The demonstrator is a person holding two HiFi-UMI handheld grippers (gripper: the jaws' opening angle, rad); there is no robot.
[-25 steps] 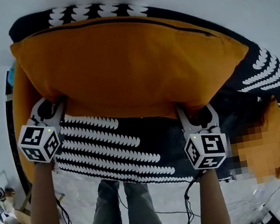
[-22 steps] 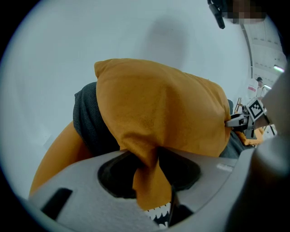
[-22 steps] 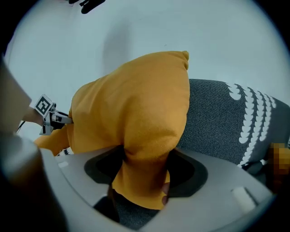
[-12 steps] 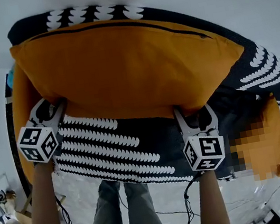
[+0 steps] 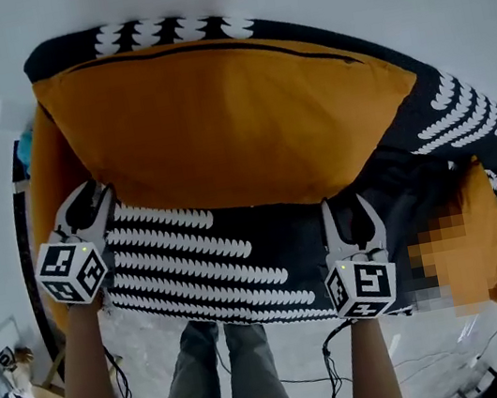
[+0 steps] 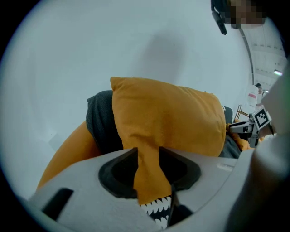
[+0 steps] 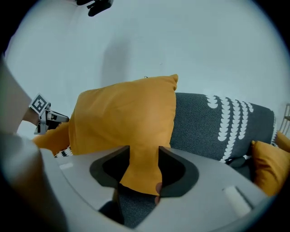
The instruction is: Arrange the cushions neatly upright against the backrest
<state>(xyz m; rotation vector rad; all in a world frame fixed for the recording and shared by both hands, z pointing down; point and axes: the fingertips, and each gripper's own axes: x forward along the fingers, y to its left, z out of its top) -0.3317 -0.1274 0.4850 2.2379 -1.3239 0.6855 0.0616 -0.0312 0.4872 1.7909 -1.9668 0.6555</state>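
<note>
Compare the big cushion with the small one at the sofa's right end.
Size: the big cushion spans most of the sofa; the small cushion sits only at its right end.
Grip: the big cushion's lower edge is pinched in the fingers of the left gripper and right gripper, which have just closed further; the small cushion is untouched.
Both are plain orange.

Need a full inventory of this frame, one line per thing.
sofa: 1, dark grey with white scallops, centre
large cushion: 1, orange, upright along the sofa's back
left cushion: 1, orange, sofa's left end
right cushion: 1, orange, sofa's right end
floor: 1, pale marbled, below sofa
person's legs: 2, grey trousers, bottom centre
left gripper: 1, grey, jaws just closed further on large cushion's lower-left corner
right gripper: 1, grey, jaws just closed further on its lower edge
</note>
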